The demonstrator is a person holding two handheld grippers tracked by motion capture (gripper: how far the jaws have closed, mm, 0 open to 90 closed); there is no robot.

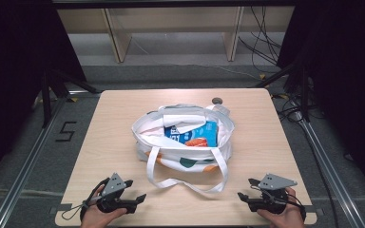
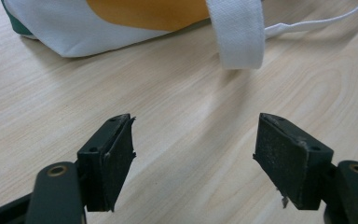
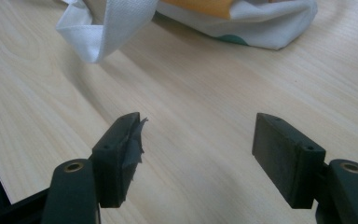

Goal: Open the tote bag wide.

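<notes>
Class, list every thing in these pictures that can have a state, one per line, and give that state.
White fabric tote bag: mouth open, resting on the table.
Blue carton: lying inside the bag.
White bag handle strap: slack, draped on the light wooden table.
Left gripper: open, empty.
Right gripper: open, empty.

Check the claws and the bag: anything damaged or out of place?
The pad on one finger of the right claw is frayed and peeling at its tip. The bag sits upright and open, a handle trailing on the table.
</notes>
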